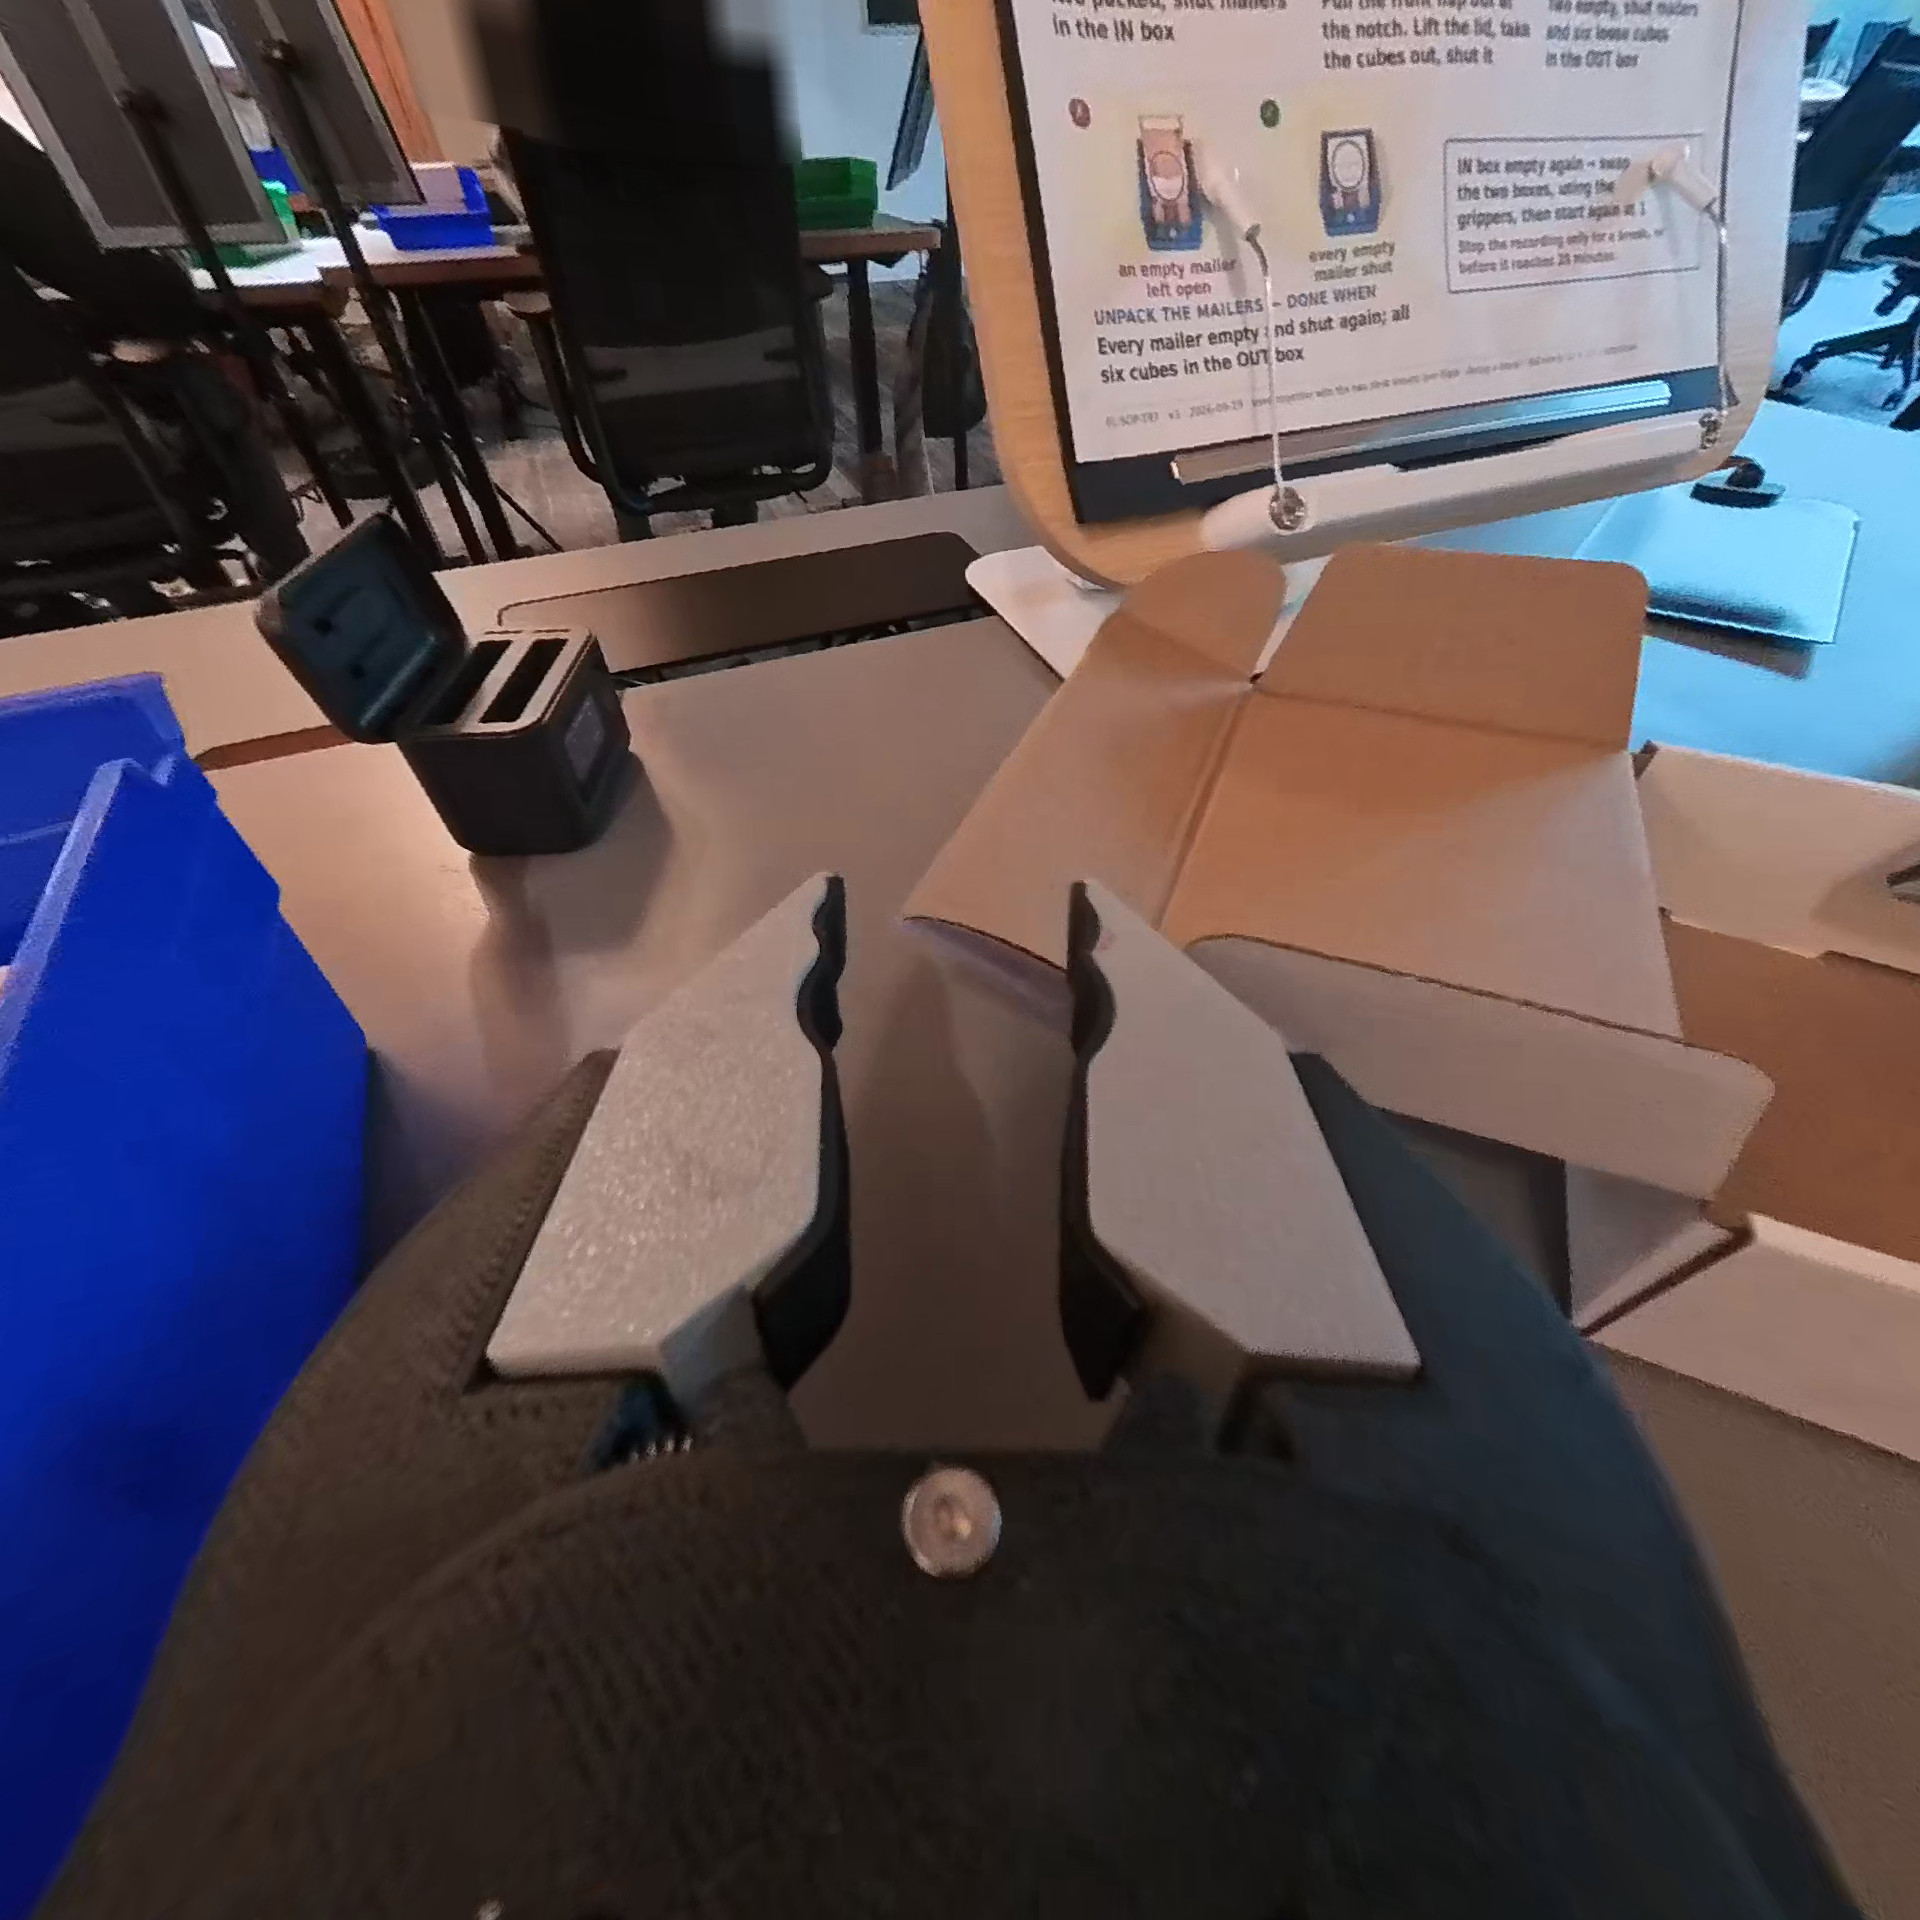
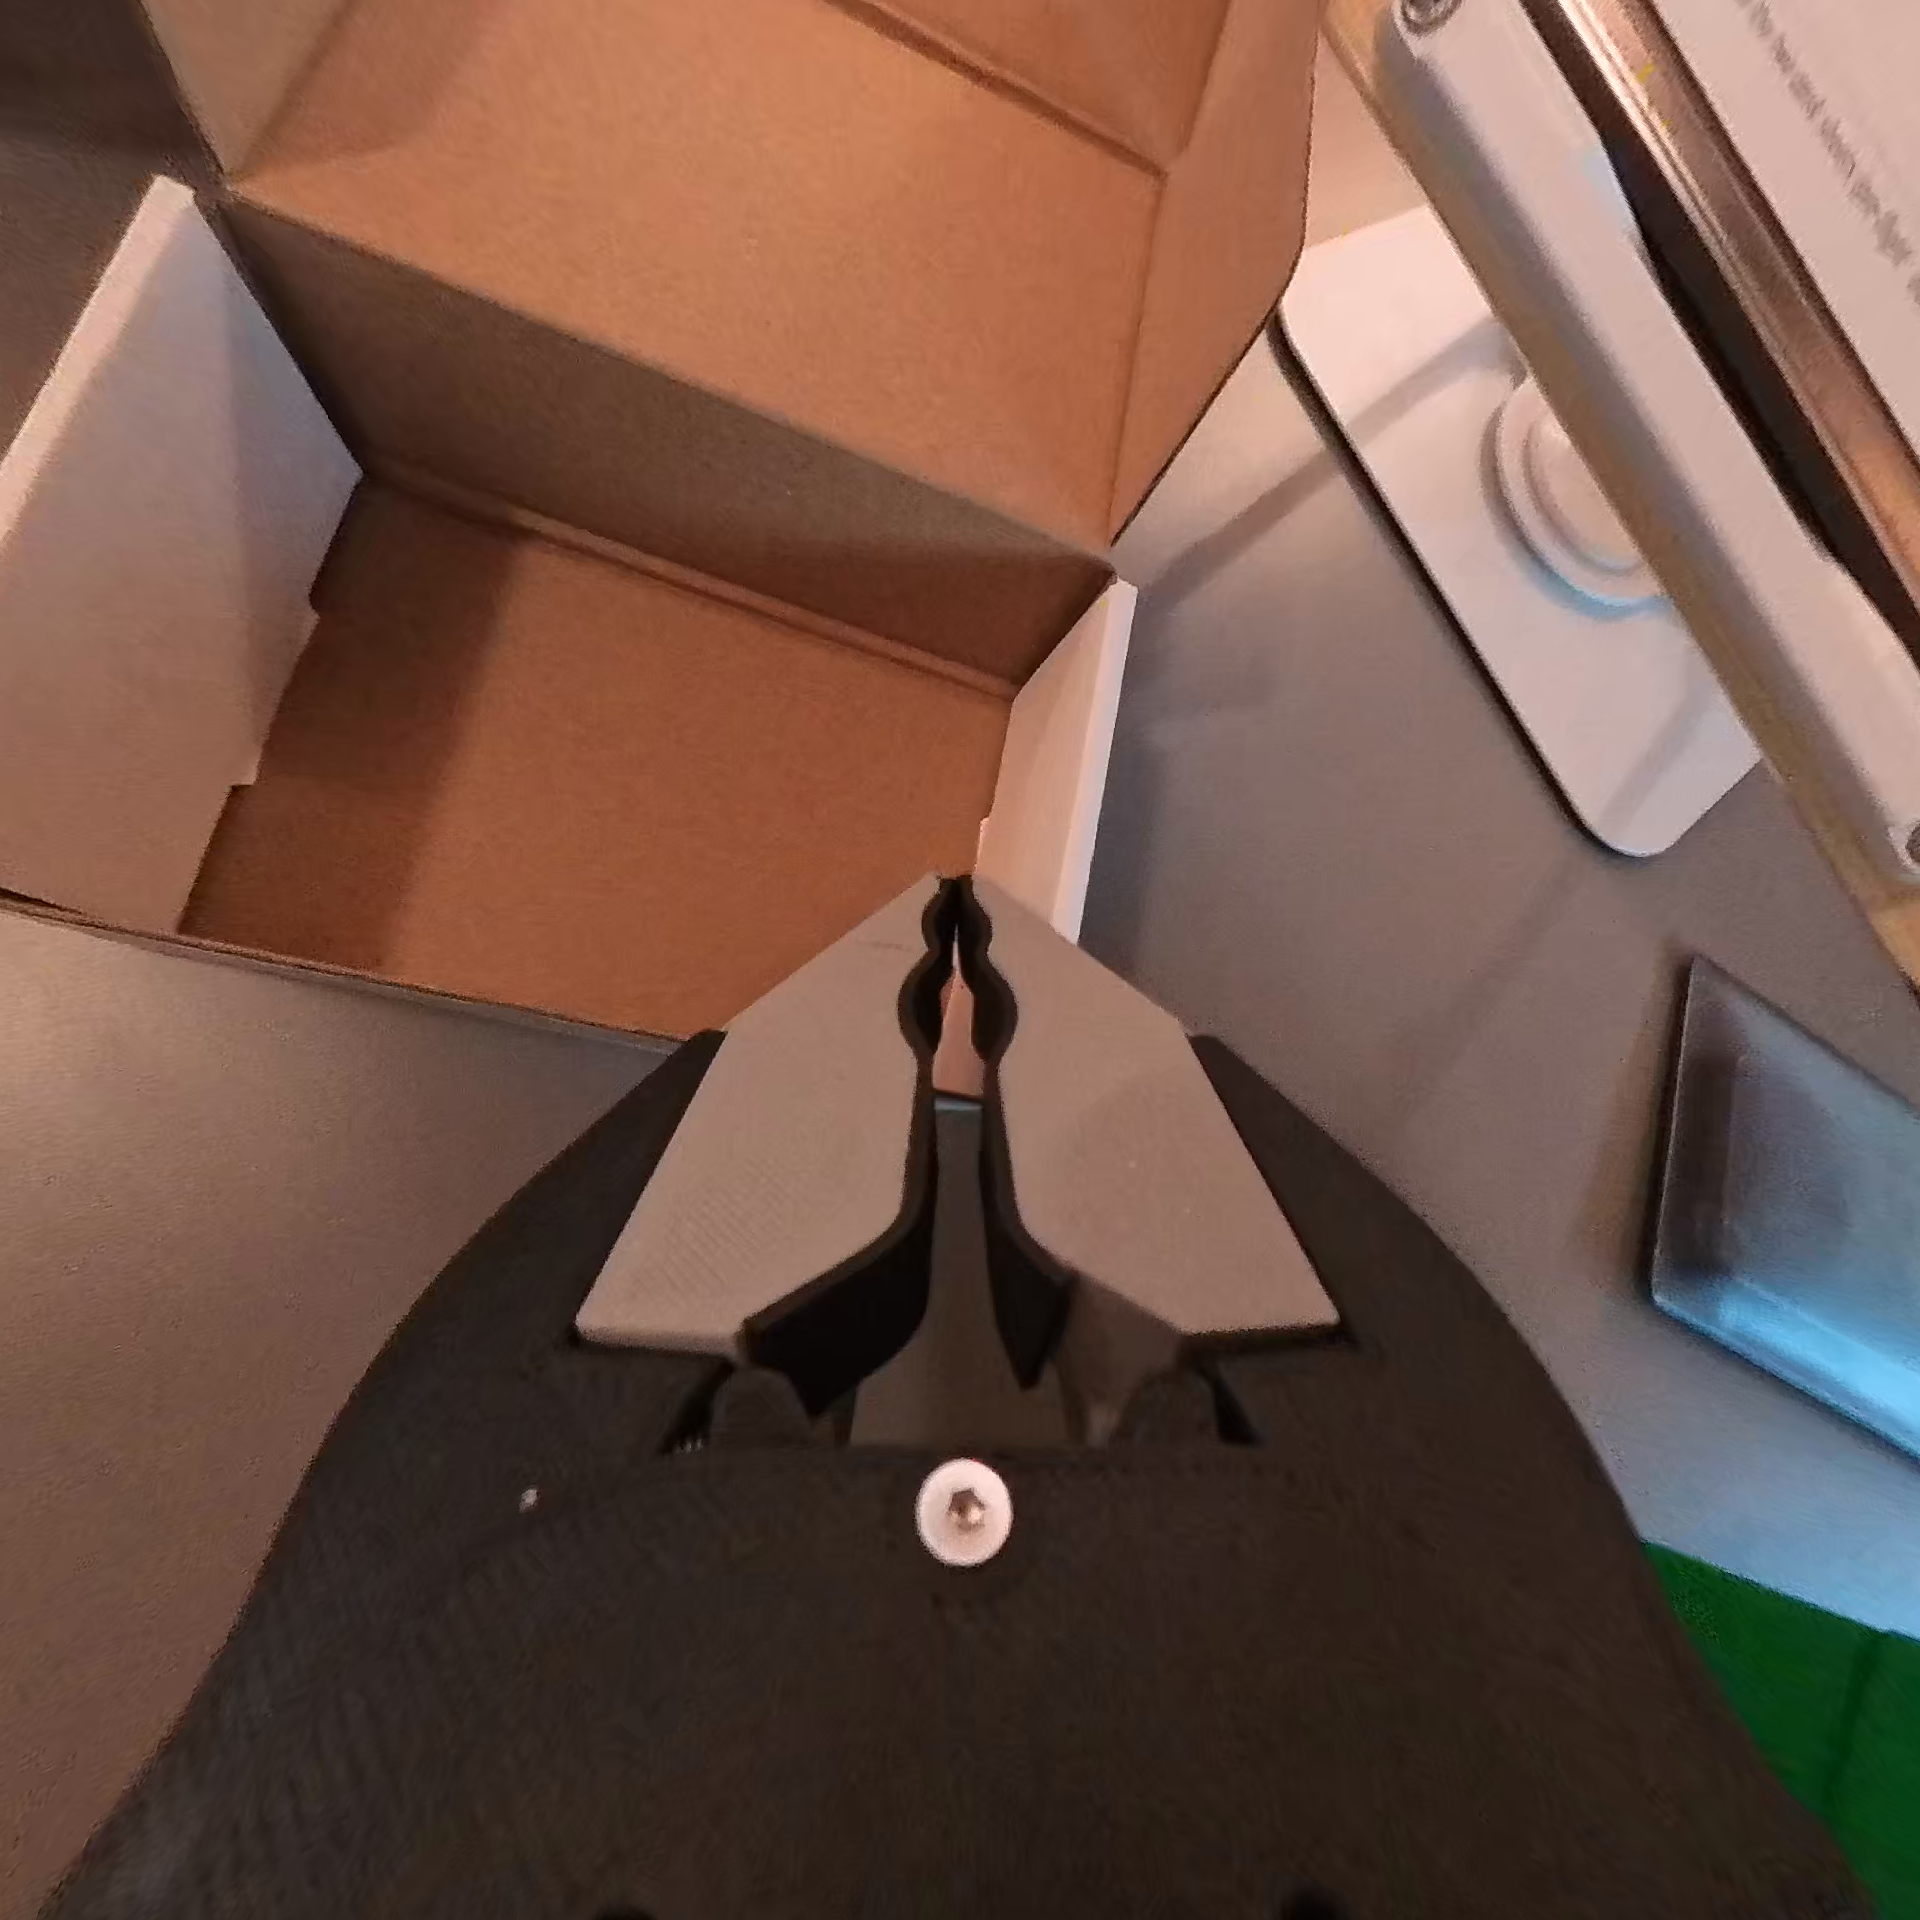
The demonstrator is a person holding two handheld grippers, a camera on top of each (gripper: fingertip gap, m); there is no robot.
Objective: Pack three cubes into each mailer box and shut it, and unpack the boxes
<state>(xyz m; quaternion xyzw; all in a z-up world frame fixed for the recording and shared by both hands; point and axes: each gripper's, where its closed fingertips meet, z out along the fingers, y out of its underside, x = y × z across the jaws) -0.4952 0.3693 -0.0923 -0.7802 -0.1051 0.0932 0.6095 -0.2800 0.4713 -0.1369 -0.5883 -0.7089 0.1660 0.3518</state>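
An open mailer box, white outside and brown inside, lies on the grey table. In the left wrist view its raised lid [image 1: 1371, 821] stands just right of and beyond my left gripper [image 1: 956, 935], which is open and empty, with the right finger close to the lid's near corner. In the right wrist view I look down into the box [image 2: 582, 748]; the part of its inside that shows holds nothing. My right gripper [image 2: 958, 896] is shut over the box's front right corner, with nothing visible between the tips. No cubes are in view.
A blue bin [image 1: 135, 1039] stands close on the left. A black case with its lid open [image 1: 499, 738] sits behind it. A screen on a white stand [image 1: 1351, 260] rises behind the box; its base [image 2: 1507, 582] is right of the box. A green bin corner [image 2: 1808, 1714] shows at lower right. Left tips to right tips: about 25 centimeters.
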